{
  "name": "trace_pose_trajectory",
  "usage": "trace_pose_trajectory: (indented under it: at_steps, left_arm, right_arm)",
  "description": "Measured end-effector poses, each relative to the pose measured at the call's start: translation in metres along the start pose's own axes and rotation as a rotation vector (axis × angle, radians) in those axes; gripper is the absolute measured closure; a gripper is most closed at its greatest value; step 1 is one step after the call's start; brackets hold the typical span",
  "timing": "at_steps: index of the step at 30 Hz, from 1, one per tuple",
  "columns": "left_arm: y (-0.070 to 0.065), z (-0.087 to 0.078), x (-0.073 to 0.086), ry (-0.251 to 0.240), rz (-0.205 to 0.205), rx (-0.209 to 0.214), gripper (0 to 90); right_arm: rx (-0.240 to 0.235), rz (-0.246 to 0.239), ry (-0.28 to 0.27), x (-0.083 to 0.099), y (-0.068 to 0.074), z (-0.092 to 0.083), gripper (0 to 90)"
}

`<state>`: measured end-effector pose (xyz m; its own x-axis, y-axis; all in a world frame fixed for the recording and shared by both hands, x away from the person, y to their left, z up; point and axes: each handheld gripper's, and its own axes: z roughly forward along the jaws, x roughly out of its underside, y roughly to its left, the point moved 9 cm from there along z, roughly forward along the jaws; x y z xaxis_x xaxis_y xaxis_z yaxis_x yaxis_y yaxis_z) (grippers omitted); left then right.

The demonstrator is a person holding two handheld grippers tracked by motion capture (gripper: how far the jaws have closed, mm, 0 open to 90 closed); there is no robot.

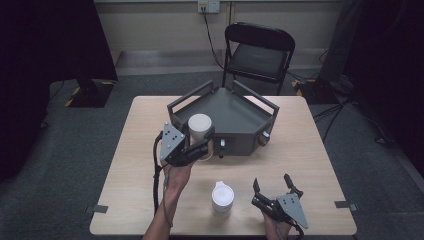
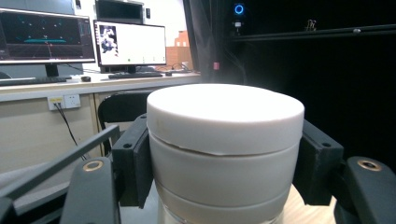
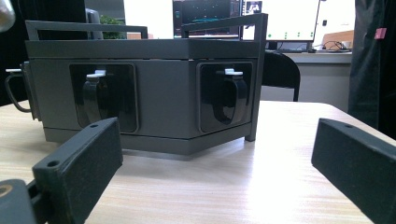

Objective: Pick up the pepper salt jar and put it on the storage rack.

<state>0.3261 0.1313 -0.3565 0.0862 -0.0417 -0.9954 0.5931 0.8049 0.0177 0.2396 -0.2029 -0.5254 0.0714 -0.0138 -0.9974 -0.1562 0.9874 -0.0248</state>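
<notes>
Left gripper (image 1: pixel 206 145) clamps white jar (image 1: pixel 200 126), seemingly above tray (image 1: pixel 240 117) | right gripper (image 1: pixel 273 186) spread, empty

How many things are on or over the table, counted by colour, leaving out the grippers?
White: 2, the lidded jar clamped in the left gripper and the jug on the table.
Dark grey: 1, the angular metal rack.
Total: 3

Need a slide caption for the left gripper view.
Left gripper shut on white lidded jar, black pads on both sides; monitors and desk behind.
</notes>
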Motion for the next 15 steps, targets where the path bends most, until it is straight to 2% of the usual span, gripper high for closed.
trace_pose_trajectory:
  at_steps: [7, 10, 12, 15]
  left_arm:
    - [0.007, 0.014, -0.013, 0.014, -0.009, -0.02, 34.1]
    - [0.005, 0.022, -0.021, 0.04, -0.008, -0.048, 34.1]
    - [0.005, 0.026, -0.024, 0.037, -0.01, -0.06, 34.2]
    - [0.009, 0.034, -0.029, 0.037, -0.035, -0.071, 34.2]
  right_arm:
    - [-0.001, -0.001, 0.0, 0.0, 0.0, 0.0, 0.7]
    - [0.0, 0.0, -0.001, 0.0, 0.0, 0.0, 0.7]
    - [0.0, 0.0, 0.0, 0.0, 0.0, 0.0, 0.7]
    - [0.0, 0.0, 0.0, 0.0, 0.0, 0.0, 0.7]
